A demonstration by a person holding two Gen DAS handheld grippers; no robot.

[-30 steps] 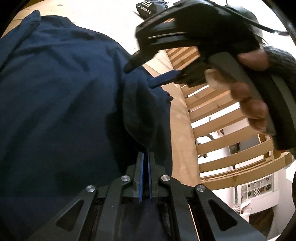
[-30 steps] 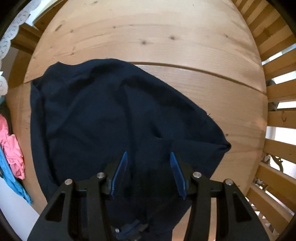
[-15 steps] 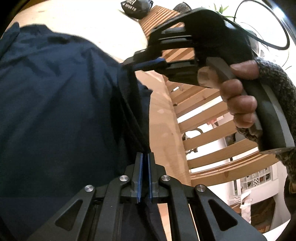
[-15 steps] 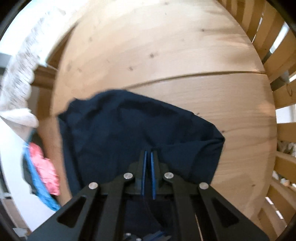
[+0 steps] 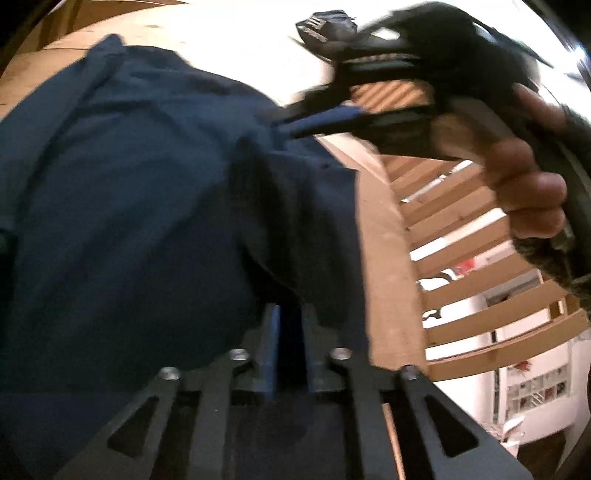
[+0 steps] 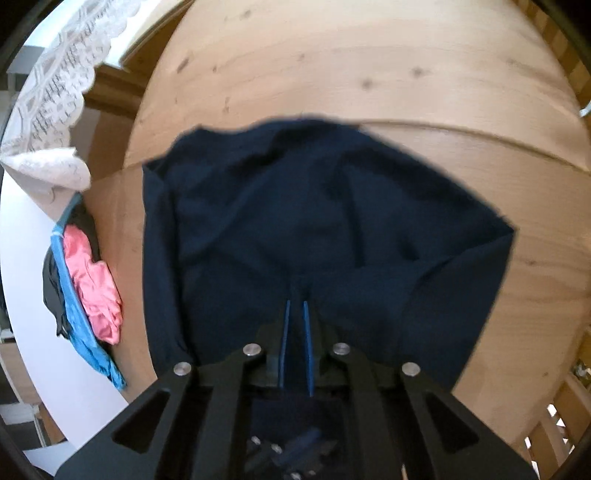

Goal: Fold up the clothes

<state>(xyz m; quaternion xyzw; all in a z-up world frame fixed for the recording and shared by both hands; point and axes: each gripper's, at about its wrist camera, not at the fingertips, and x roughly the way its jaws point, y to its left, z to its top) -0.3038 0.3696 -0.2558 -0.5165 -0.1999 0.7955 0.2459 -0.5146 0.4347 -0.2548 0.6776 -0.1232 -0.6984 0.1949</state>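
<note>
The left gripper (image 5: 290, 332) has its two flat blue pads drawn close, with a narrow slot between them filled by a fold of the navy garment (image 5: 140, 206); it is pinching the cloth. The pads sit in matte black moulded fingers joined by round silver pivot pins. The fabric climbs away from the pinch in a soft ridge, a smooth, thin knit with shallow creases.

The right gripper (image 6: 295, 321) stands the same way in its own view: thin blue pads nearly parallel, a slim gap between them, and dark cloth gathered into that gap, so it too is clamped on the garment (image 6: 314, 229). From this pinch the cloth fans outward in radiating wrinkles, its far edge wavy, its right side falling in a doubled flap with a blunt corner.

In the left wrist view the right gripper (image 5: 321, 122) appears blurred, black plastic with a blue tip meeting the upper edge of the cloth, gripped by a hand (image 5: 524, 184) in a grey knitted sleeve (image 5: 546, 254).

The garment lies spread on a pale wooden table (image 6: 351, 66) with visible grain, dark knots and a seam between boards. Beside the table run light wooden slats (image 5: 480, 288). At the left edge of the right wrist view lie crumpled pink cloth (image 6: 96, 284), bright blue cloth (image 6: 77, 317) and white lace (image 6: 62, 74). A small dark bag (image 5: 325, 29) rests at the table's far end.
</note>
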